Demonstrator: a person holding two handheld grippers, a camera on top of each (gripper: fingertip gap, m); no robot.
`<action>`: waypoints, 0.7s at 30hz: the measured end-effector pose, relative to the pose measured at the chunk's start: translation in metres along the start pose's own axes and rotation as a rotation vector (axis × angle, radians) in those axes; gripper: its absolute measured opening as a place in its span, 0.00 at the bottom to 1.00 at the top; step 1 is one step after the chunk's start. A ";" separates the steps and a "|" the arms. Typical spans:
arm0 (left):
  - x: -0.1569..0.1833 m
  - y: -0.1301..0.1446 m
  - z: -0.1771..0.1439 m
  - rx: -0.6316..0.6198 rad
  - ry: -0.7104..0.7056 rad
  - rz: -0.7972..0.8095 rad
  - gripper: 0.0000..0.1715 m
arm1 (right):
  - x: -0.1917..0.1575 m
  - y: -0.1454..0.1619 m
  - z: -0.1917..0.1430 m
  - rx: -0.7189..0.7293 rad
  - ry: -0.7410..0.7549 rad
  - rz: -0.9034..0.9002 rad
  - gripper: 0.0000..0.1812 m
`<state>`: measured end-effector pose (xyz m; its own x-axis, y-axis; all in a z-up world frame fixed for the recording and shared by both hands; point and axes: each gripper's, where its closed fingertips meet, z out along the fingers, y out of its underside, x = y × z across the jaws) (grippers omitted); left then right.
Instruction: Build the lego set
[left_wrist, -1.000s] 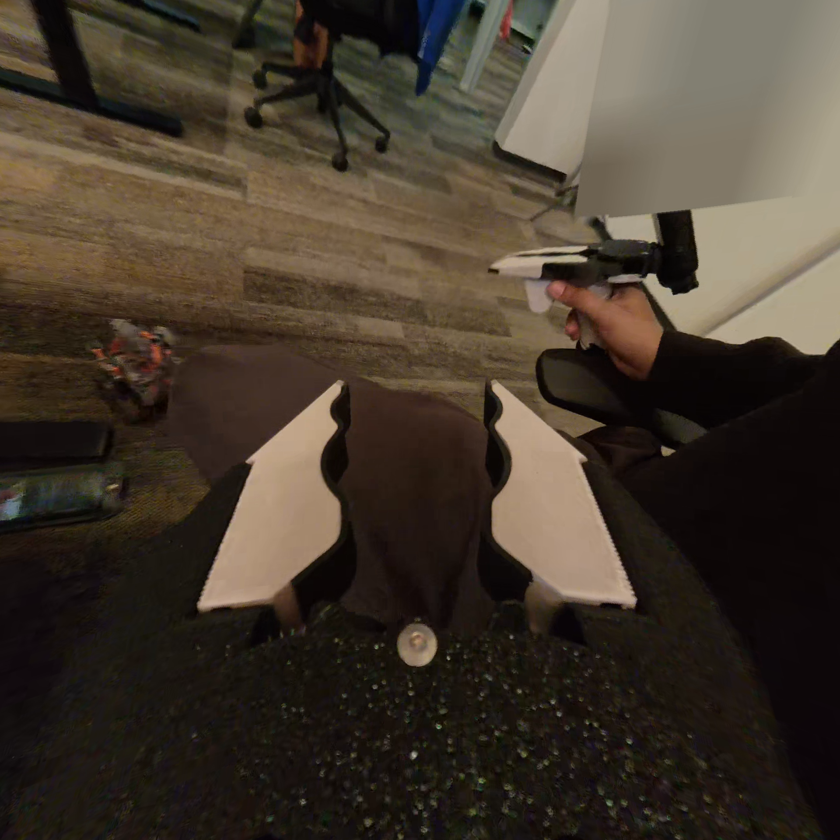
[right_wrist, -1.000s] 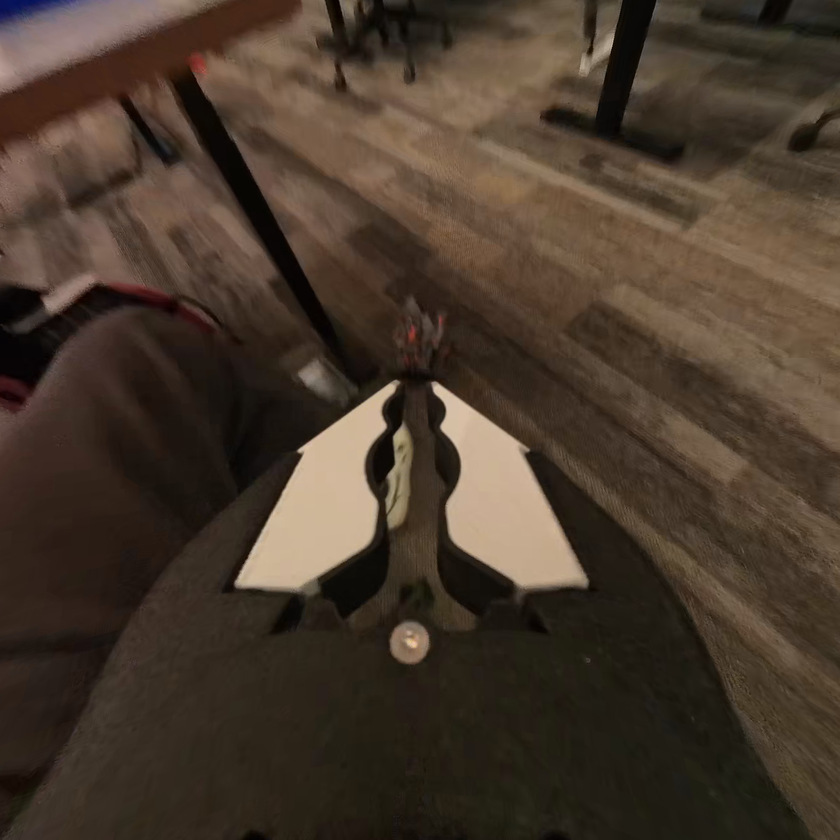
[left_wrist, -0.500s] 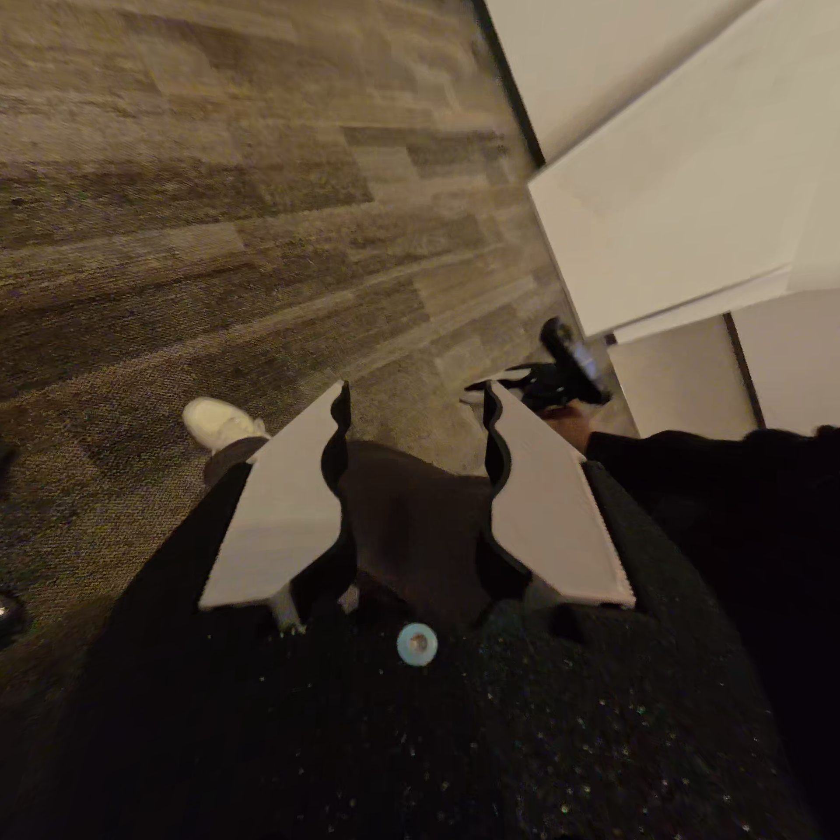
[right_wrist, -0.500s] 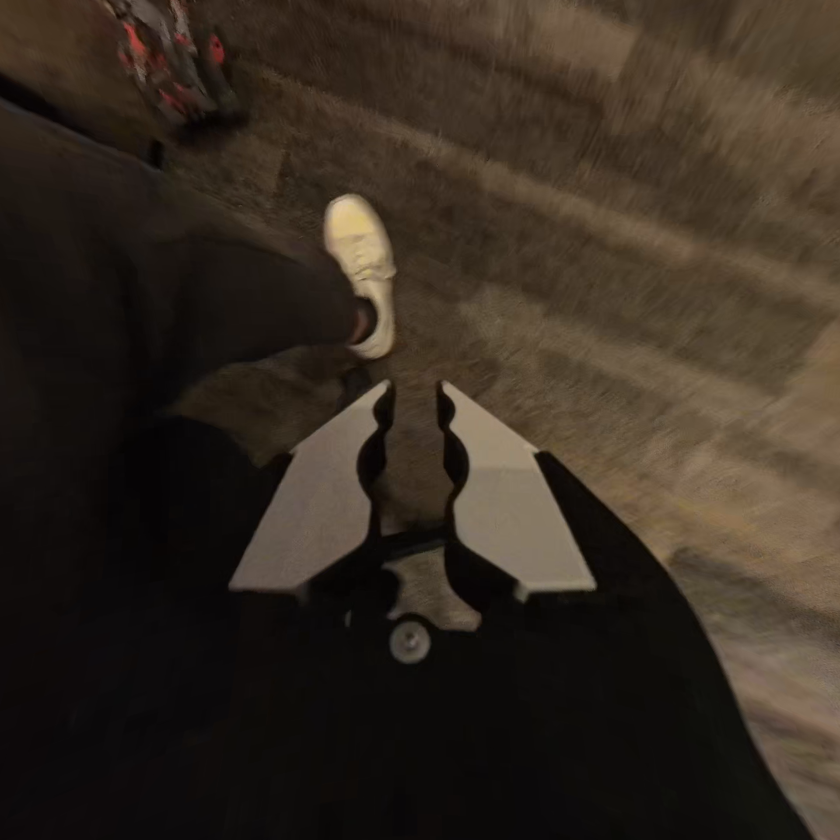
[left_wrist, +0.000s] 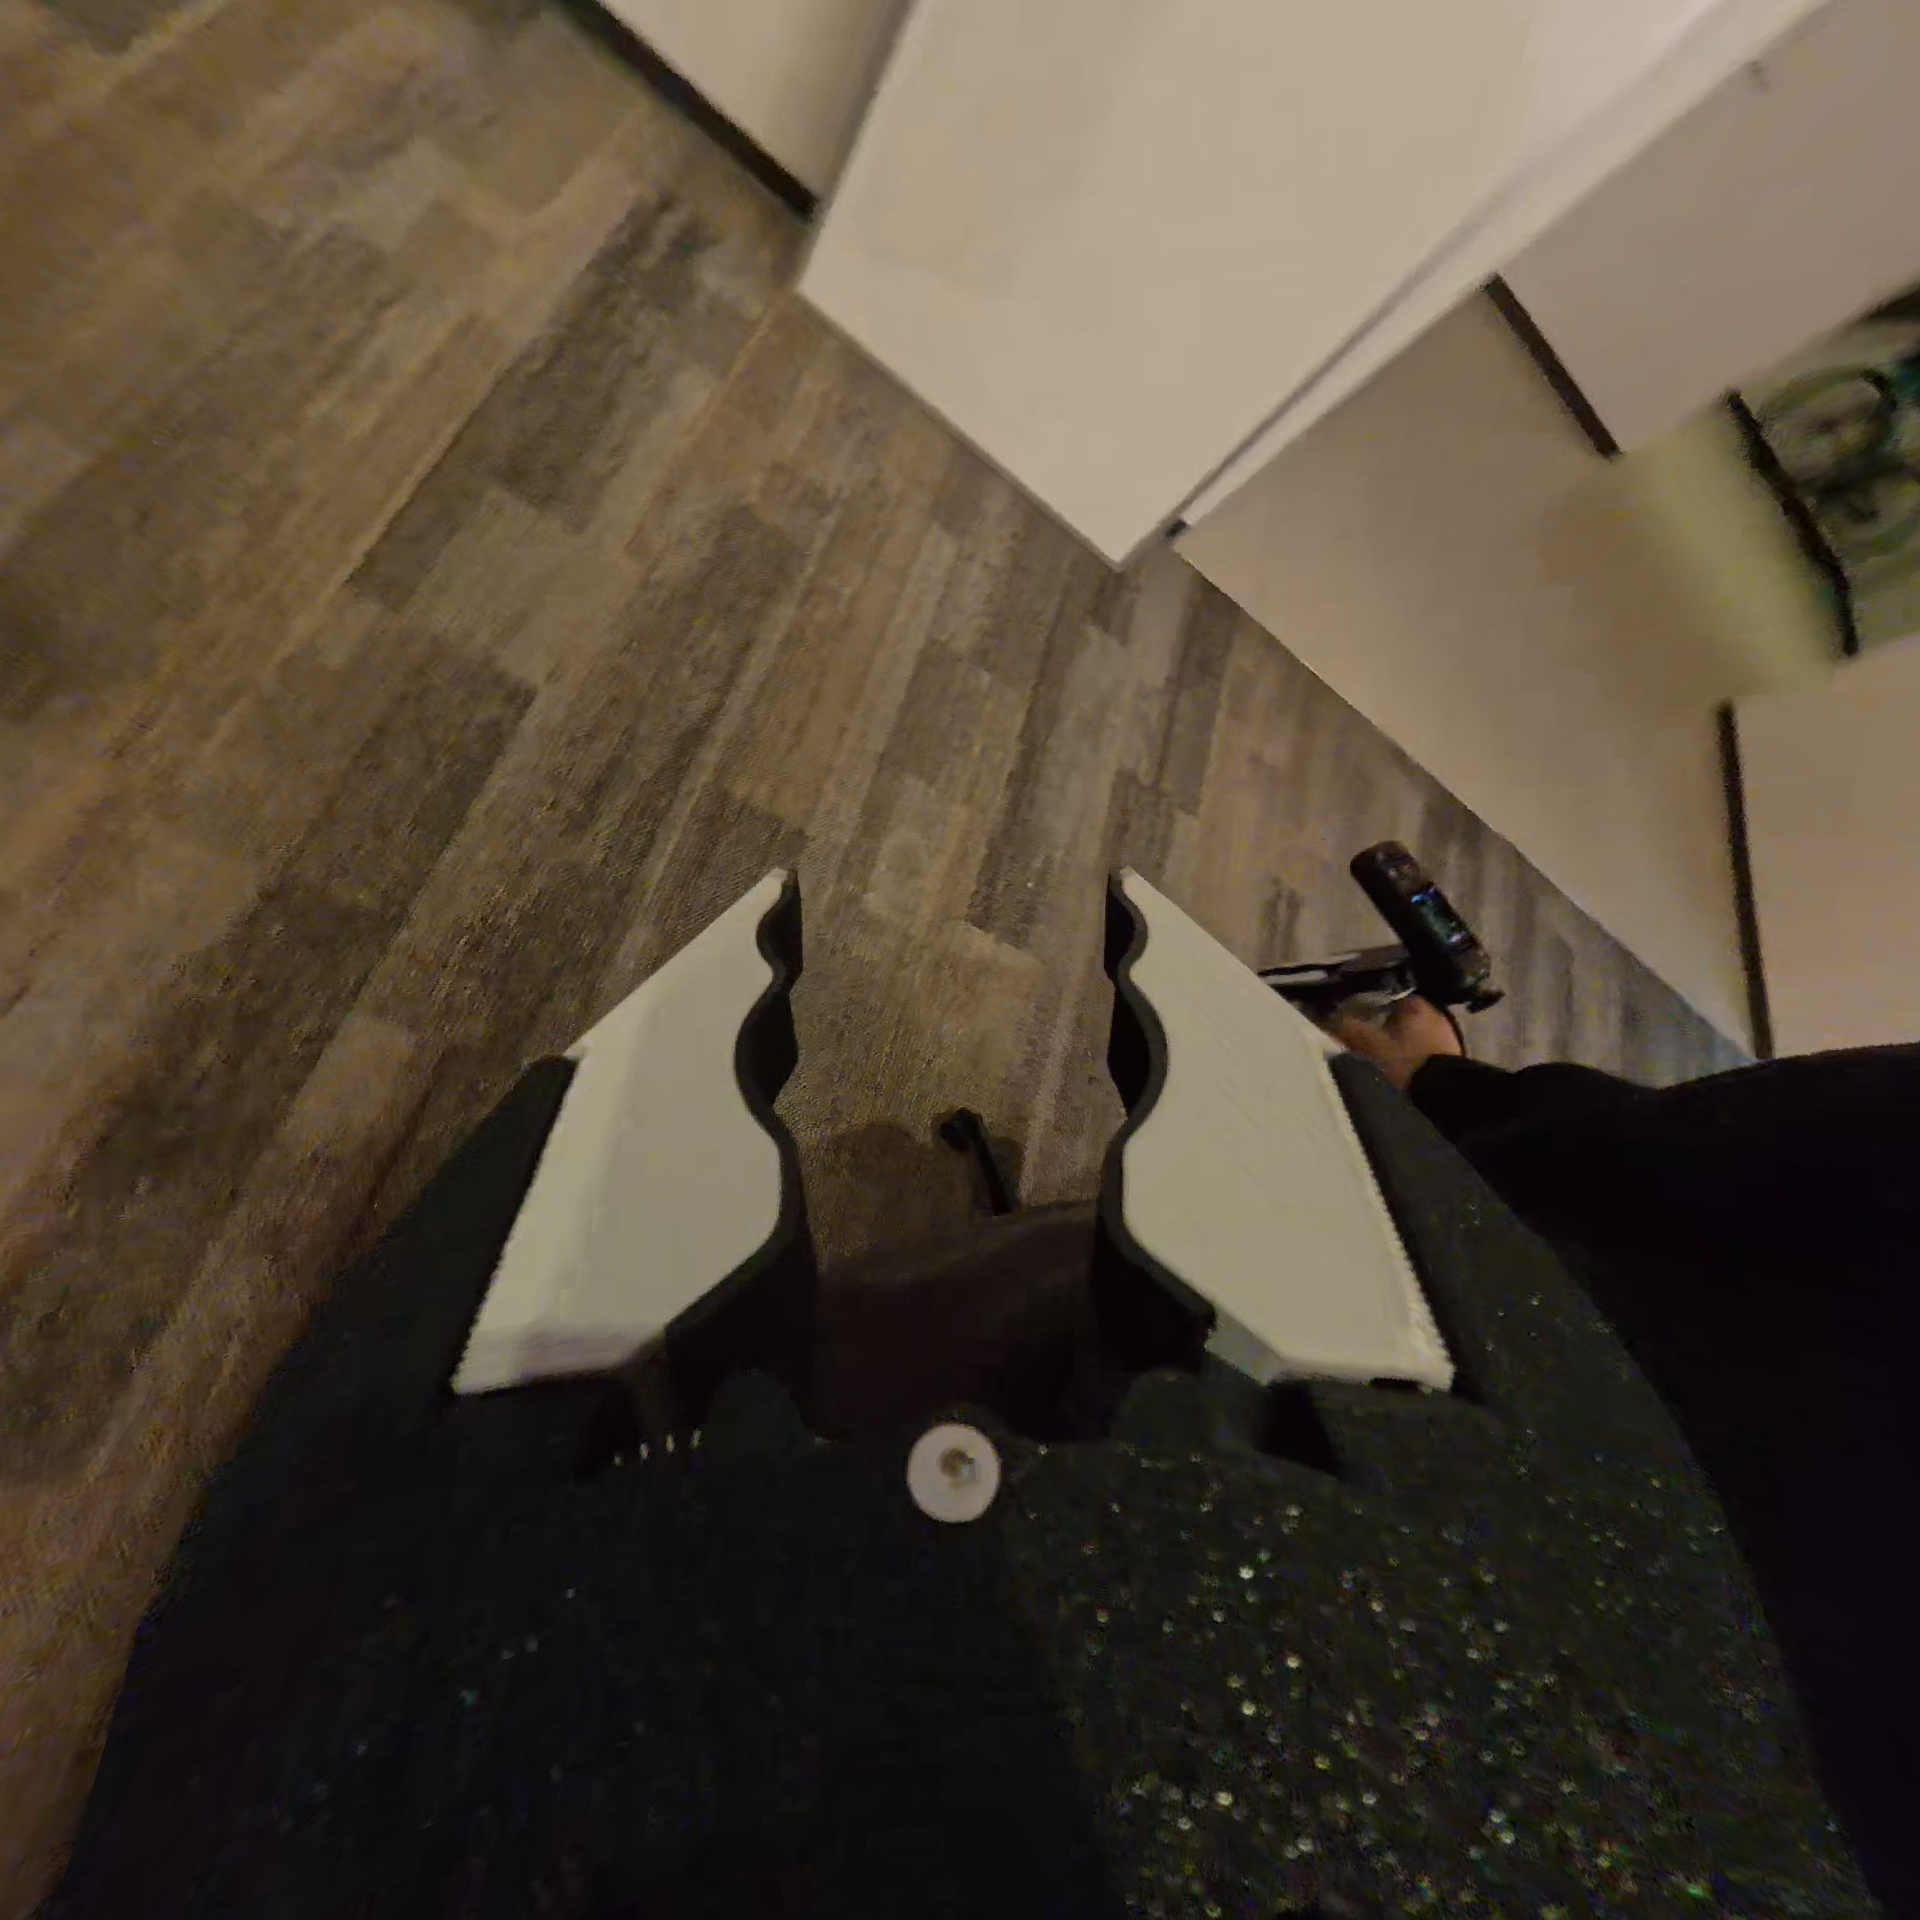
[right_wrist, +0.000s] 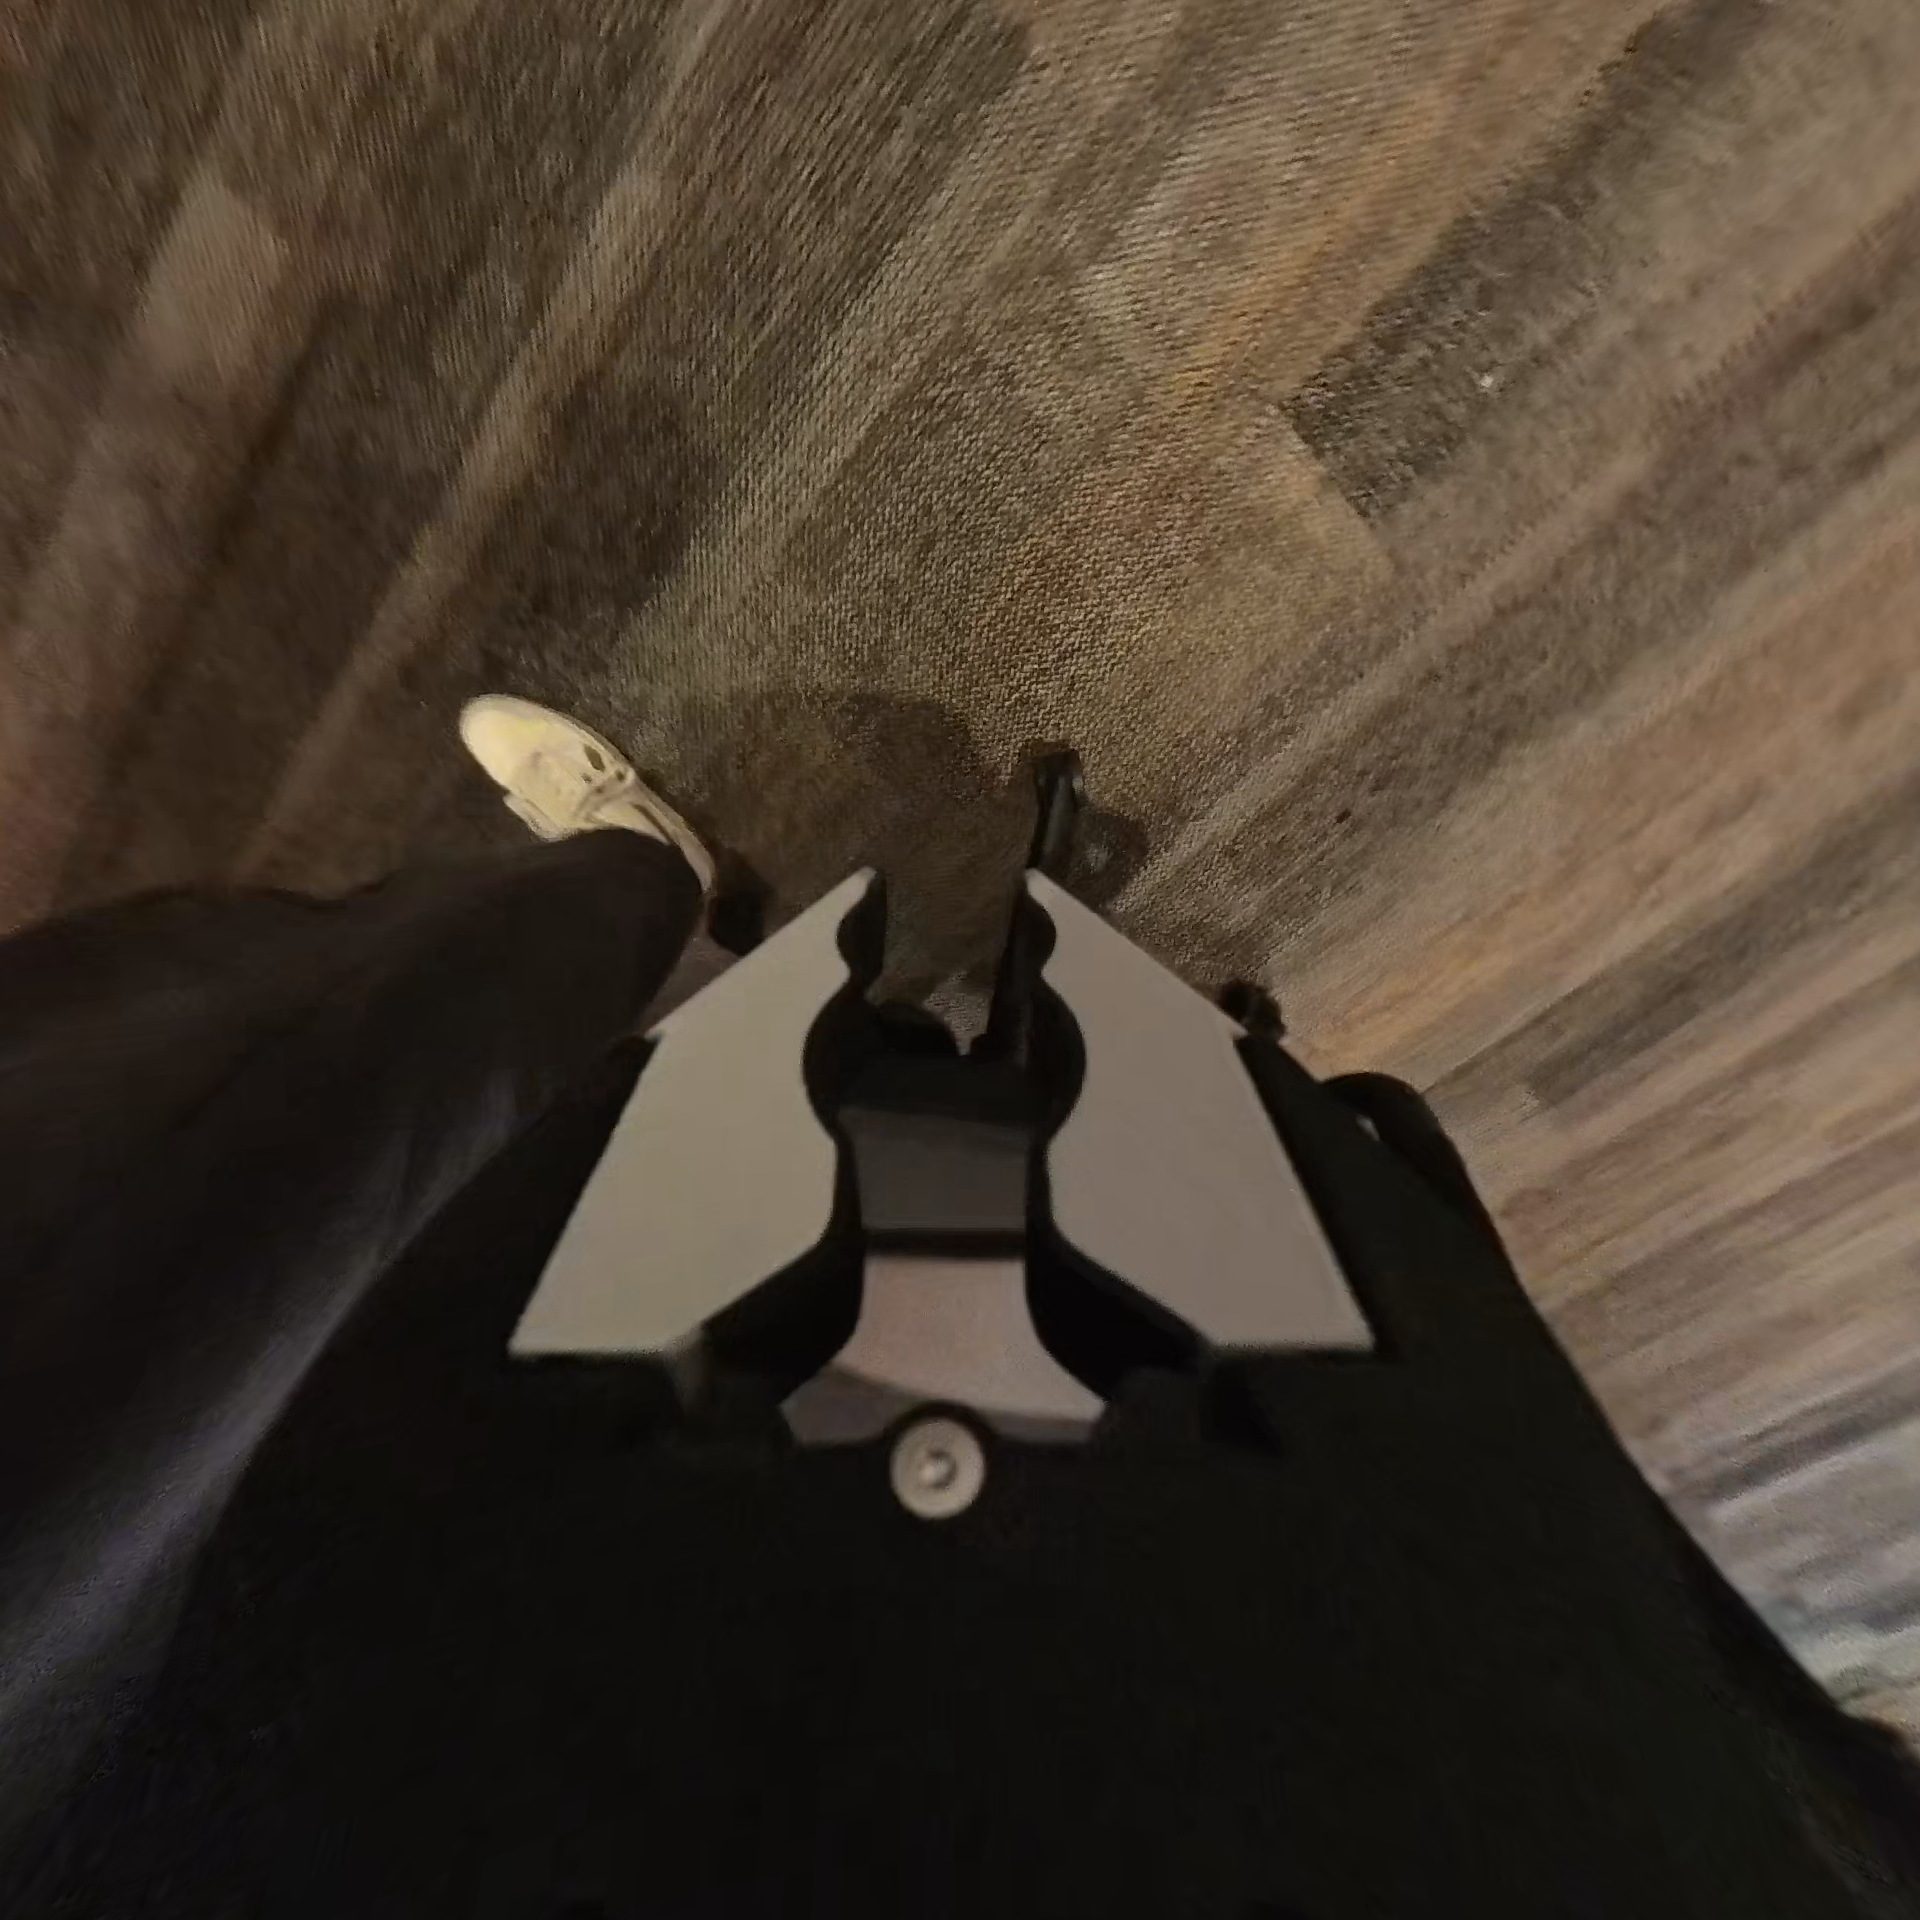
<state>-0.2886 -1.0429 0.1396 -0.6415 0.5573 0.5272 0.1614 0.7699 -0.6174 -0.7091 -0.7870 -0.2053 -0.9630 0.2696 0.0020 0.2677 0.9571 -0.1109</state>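
Moved: both views now tilt down to the striped grey-brown carpet; the orange-flecked clutter is gone.
Left gripper: white fingers spread wide, empty, above a dark trouser leg.
Right gripper: narrow gap, released, empty; a cream sneaker at 10 o'clock.

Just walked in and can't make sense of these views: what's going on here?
A person holds a gripper in each hand, both aimed down at the carpet. The left gripper is open and empty. The right gripper is open too, holding nothing, above a chair base near the person's white shoe.

Office-like interior: patchwork carpet tiles, white walls.
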 end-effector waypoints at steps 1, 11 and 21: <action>0.002 -0.020 0.010 -0.023 0.050 0.025 0.34 | 0.005 -0.007 -0.020 0.021 0.005 0.013 0.14; -0.036 -0.168 0.139 -0.166 0.463 0.369 0.34 | 0.001 -0.088 -0.157 0.472 0.171 0.677 0.26; 0.030 -0.223 0.251 -0.353 0.741 0.503 0.34 | -0.145 -0.054 -0.209 0.616 0.258 1.058 0.28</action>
<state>-0.5325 -1.2756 0.1463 0.1811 0.8095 0.5585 0.5825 0.3692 -0.7241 -0.5776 -0.8558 0.0085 -0.2323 0.9549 -0.1848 0.7789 0.0688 -0.6234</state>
